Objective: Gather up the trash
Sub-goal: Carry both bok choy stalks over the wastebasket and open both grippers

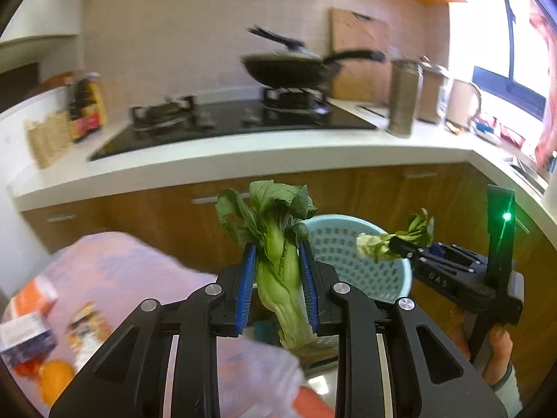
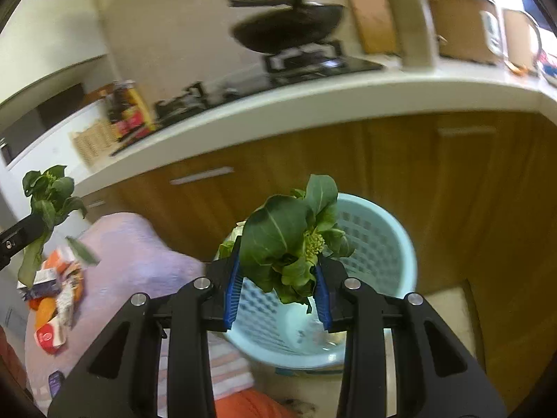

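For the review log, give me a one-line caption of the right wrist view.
Right hand-held gripper clamps a leafy bok choy above the light blue basket.

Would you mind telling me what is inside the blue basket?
The blue basket shows mostly bare perforated wall and floor, with small blurred pale scraps at the bottom. The right gripper and its bok choy hide the rest.

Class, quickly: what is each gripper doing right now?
Left gripper: shut on a leafy green stalk.
Right gripper: shut on a flowering green bunch.
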Demonstrator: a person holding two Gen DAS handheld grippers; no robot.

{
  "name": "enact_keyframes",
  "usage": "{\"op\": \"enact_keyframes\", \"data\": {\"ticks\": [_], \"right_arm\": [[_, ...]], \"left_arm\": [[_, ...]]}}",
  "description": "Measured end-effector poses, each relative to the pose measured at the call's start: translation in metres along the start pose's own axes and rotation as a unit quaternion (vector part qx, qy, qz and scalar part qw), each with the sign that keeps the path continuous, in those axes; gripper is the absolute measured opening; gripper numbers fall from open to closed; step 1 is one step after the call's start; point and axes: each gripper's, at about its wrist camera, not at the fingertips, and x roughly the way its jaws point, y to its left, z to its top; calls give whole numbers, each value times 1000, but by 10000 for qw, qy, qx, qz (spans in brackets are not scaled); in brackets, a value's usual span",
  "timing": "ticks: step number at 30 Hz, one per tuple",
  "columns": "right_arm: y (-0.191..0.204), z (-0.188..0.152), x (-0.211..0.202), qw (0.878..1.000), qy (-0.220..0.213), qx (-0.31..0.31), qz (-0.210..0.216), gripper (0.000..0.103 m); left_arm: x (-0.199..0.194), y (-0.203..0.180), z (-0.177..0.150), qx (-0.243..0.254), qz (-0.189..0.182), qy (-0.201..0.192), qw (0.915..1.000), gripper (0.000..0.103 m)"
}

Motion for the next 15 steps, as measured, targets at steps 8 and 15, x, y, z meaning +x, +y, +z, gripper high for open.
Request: {"op": "enact_keyframes", "data": {"ticks": [8, 15], "right_arm": [[-31, 8, 67, 9918, 1153, 217, -510, 33], [-31, 10, 65, 9919, 1129, 103, -567, 47]], "left_arm": [[98, -32, 13, 29, -475, 859, 9952, 24], [139, -48, 16, 164, -564, 1219, 9908, 44]]}}
